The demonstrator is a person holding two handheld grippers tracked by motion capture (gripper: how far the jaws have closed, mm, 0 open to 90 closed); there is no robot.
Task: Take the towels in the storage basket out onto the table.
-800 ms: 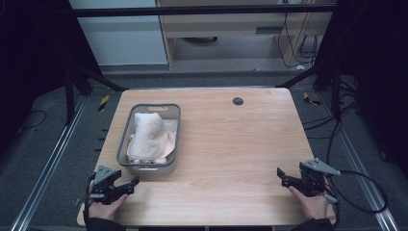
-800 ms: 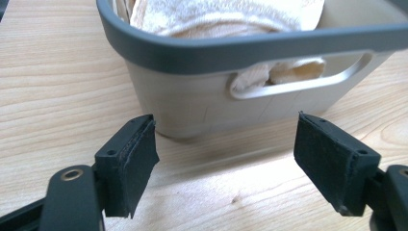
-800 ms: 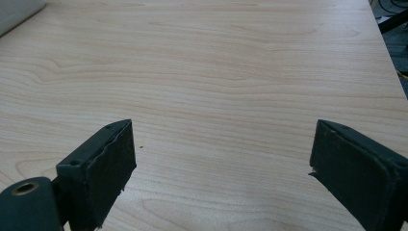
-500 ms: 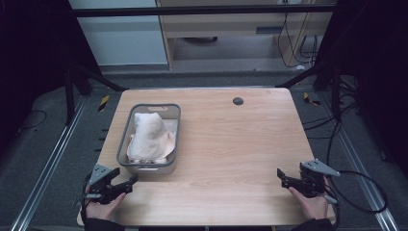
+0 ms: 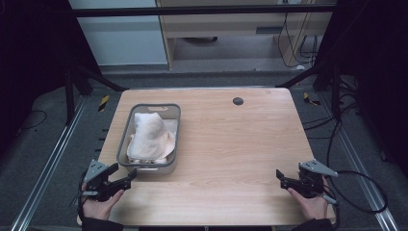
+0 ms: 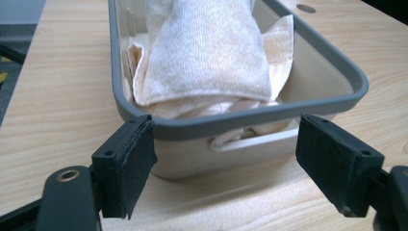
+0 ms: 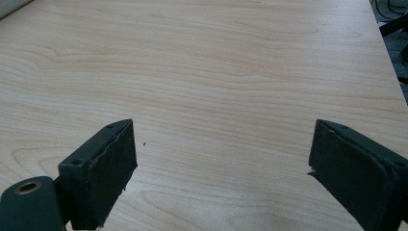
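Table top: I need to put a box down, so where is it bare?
The table is bare from the bin's right wall to the right edge, except the small dark hole at the back. The cloth fills the bin.

A lab: wooden table (image 5: 231, 144) in black framing (image 5: 192, 10), loose cables (image 5: 358, 190).

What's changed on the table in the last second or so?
Little. The left gripper has eased slightly toward the person's edge, its open jaws still aimed at the near end of the grey tub. Nothing was gripped or released. The right gripper stays open over bare table, and the towel lies in the tub as before.
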